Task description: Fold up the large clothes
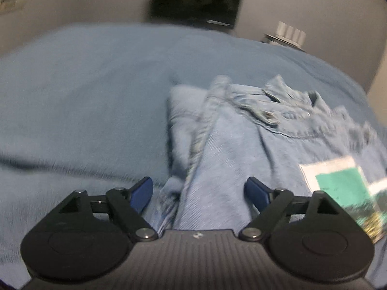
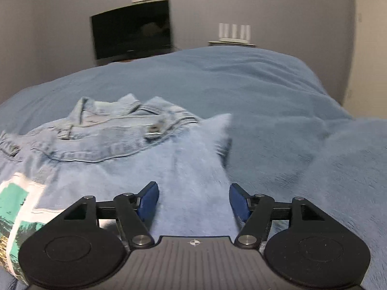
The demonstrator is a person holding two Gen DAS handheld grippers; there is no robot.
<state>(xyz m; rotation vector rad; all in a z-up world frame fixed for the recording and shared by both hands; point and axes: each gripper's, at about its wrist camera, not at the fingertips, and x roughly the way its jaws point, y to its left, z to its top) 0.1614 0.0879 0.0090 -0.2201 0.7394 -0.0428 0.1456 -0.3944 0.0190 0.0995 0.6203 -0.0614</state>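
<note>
A light-blue denim jacket (image 1: 261, 145) lies back-up on a blue blanket, collar at the far end, with a white and teal print patch (image 1: 338, 186) on its back. Its left sleeve is folded over the back. My left gripper (image 1: 200, 193) stands open over that folded side, cloth below the blue pads but not pinched. In the right wrist view the same jacket (image 2: 116, 145) fills the left half, its patch (image 2: 17, 207) at the left edge. My right gripper (image 2: 194, 201) is open above the folded right sleeve (image 2: 198, 169), pads apart from the cloth.
The blue blanket (image 2: 290, 120) covers the bed on all sides of the jacket. Beyond the bed's far edge hangs a dark screen (image 2: 133, 29) on a grey wall. A white ribbed object (image 2: 233, 32) stands on a small shelf beside it.
</note>
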